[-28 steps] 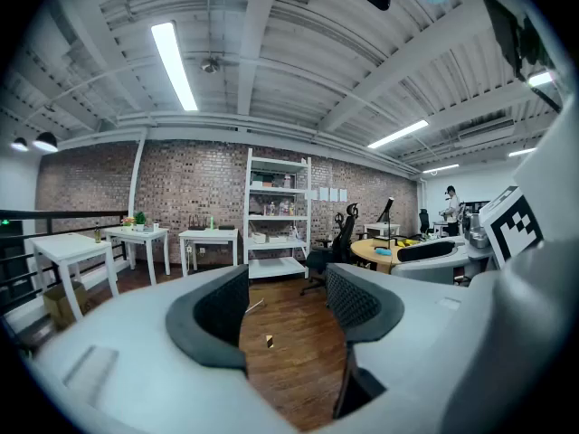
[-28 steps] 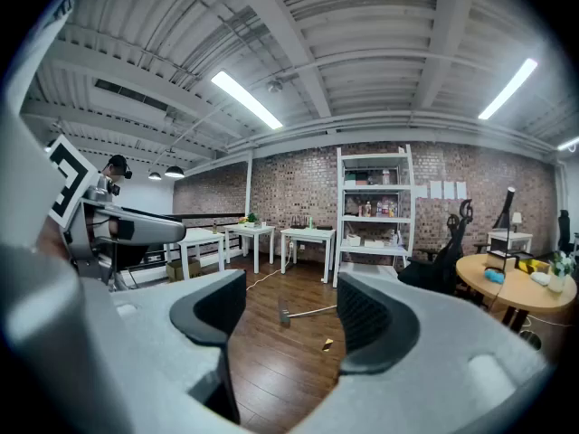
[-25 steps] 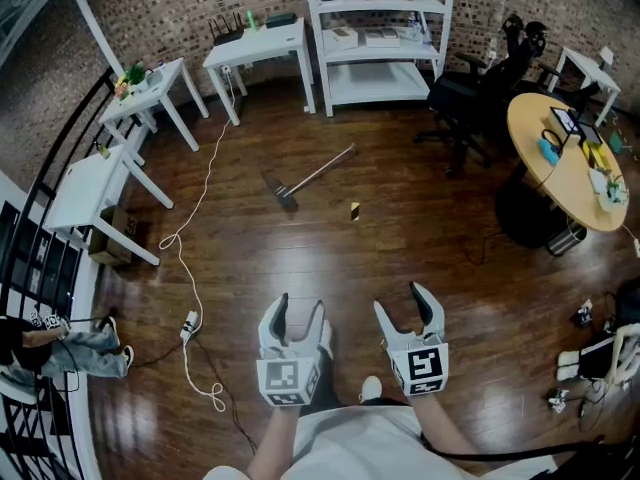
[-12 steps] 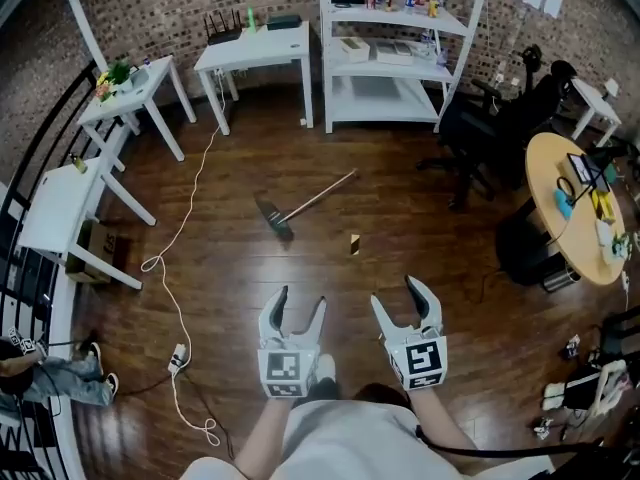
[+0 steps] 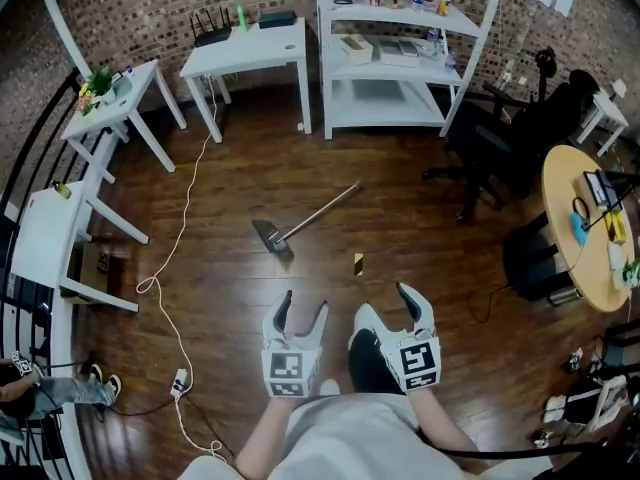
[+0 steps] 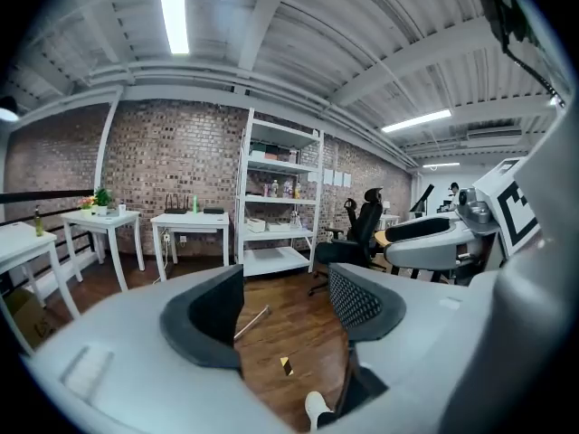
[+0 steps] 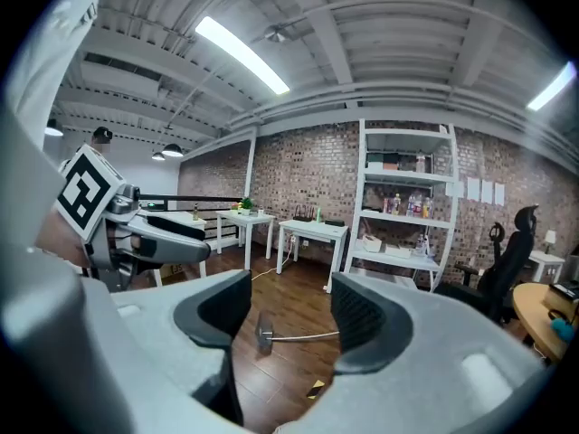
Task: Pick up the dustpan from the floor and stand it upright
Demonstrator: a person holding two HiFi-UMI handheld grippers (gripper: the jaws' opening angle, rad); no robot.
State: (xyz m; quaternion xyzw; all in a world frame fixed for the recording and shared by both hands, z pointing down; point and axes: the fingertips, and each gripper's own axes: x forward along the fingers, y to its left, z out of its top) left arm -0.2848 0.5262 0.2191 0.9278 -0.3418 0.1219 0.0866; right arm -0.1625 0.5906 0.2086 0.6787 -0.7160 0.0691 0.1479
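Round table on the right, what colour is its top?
Light yellowish wood. The round table shows best in the head view.

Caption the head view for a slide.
Left tongs and right tongs, both open and empty, face a grey long-handled dustpan lying on the dark wooden floor.

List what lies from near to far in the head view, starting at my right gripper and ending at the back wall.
Right gripper → yellow block → dustpan → shelf → brick wall
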